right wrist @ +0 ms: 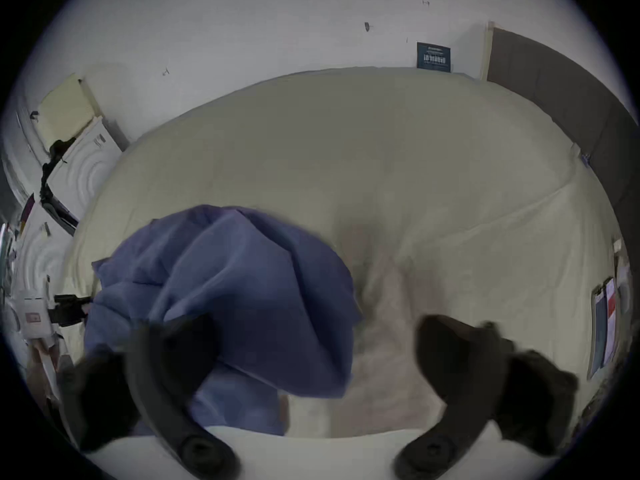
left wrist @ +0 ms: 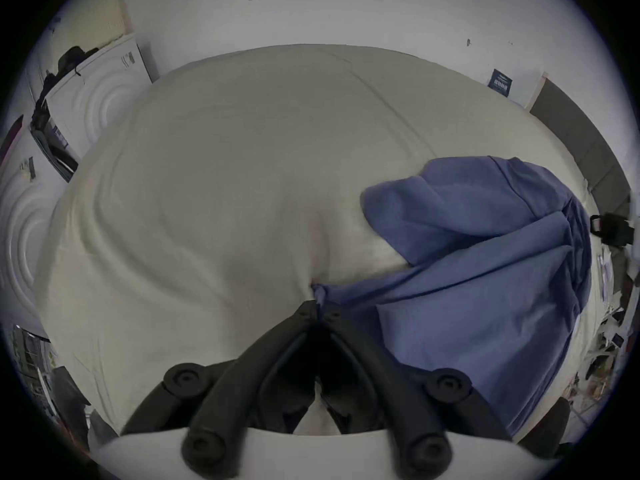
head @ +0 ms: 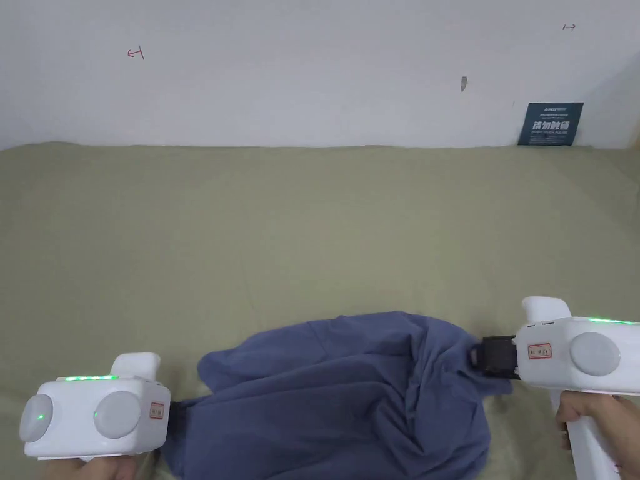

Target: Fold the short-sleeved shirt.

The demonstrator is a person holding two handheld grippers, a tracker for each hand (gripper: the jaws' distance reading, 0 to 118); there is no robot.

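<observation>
Shirt [head: 350,400], blue and bunched, lies between our two grippers on the olive bed cover [head: 312,237]. Our left gripper [left wrist: 320,309] is clamped on a cloth edge at its tip; the shirt spreads away to its right. Our right gripper [right wrist: 315,352] has jaws spread apart, the heap against its left jaw. Open cover lies ahead of both, so spreading forward looks unobstructed.

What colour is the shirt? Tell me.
The shirt is plain blue with a purplish tint and no pattern; the head view shows it best.
</observation>
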